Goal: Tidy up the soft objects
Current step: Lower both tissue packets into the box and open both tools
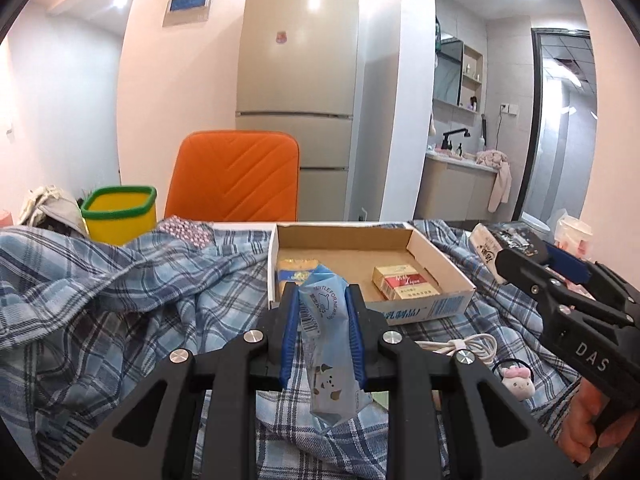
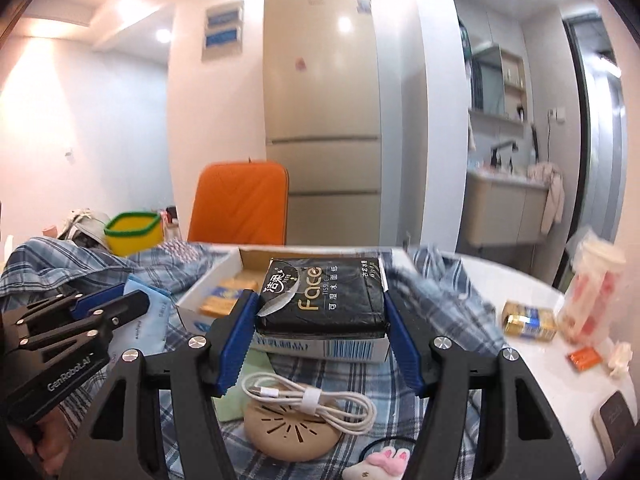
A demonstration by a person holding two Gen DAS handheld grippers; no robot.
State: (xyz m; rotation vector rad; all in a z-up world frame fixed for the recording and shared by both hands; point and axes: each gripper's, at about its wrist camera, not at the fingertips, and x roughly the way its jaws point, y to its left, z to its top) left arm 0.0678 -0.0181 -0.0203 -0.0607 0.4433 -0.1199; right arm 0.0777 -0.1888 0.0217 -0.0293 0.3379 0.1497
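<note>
My left gripper [image 1: 322,300] is shut on a light blue tissue pack [image 1: 326,344] and holds it upright just in front of the cardboard box [image 1: 424,308]. My right gripper [image 2: 320,312] is shut on a black Face tissue pack [image 2: 324,296] and holds it above the near edge of the same box [image 2: 208,284]. The right gripper also shows at the right of the left wrist view [image 1: 520,264], and the left gripper at the left of the right wrist view [image 2: 108,304] with the blue pack [image 2: 148,320].
The box holds a red cigarette pack [image 1: 404,282] and a gold-blue pack [image 1: 296,272]. A blue plaid cloth [image 1: 120,300] covers the table. A white cable [image 2: 312,400], round beige disc [image 2: 288,436], plush hair tie [image 1: 518,380], yellow bin [image 1: 120,216] and orange chair [image 1: 236,176] lie around.
</note>
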